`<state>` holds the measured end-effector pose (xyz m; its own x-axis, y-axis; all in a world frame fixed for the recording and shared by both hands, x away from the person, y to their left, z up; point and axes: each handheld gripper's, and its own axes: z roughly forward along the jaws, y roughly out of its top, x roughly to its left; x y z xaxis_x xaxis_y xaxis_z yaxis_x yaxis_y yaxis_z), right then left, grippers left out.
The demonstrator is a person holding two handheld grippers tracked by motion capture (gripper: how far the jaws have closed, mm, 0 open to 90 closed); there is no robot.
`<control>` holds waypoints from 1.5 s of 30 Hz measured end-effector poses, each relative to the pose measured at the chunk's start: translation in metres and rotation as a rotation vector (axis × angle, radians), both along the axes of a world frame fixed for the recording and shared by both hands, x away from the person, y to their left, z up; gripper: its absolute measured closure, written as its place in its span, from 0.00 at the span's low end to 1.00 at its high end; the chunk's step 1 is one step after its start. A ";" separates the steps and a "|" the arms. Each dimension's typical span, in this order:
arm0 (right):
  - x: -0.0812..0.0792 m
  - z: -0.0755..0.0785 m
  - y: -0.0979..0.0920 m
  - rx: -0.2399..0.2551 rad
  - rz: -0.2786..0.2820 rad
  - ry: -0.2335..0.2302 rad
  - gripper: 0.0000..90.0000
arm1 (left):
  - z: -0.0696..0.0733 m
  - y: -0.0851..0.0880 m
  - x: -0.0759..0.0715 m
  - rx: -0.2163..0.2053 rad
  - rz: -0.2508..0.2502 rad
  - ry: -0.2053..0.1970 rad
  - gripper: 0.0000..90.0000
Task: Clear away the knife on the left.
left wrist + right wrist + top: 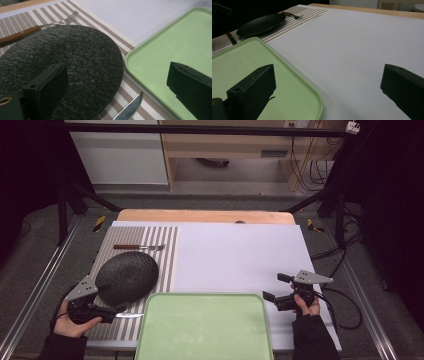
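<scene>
A black textured plate (126,276) lies on a striped placemat (169,251) at the left. Beyond it rests a wooden-handled fork (137,247). A knife blade (131,315) pokes out between the plate and a pale green tray (205,330) at the near edge. My left gripper (114,311) is open at the plate's near rim. In the left gripper view one jaw hangs over the plate (75,60) and the other over the tray (175,47), with the knife tip (130,106) between them. My right gripper (276,286) is open and empty beside the tray's right corner (249,65).
A white sheet (235,255) covers the table's middle and right. A bare wooden strip (200,215) runs along the far edge. Black frame posts and cables stand on the floor around the table. In the right gripper view the plate (260,23) and fork (292,14) lie far left.
</scene>
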<state>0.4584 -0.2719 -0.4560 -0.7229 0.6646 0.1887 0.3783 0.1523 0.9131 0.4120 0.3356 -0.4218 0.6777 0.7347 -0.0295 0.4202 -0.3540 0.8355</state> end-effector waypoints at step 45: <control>0.000 -0.001 0.001 -0.011 0.003 0.005 0.00 | -0.031 0.039 -0.012 0.284 0.047 0.193 0.28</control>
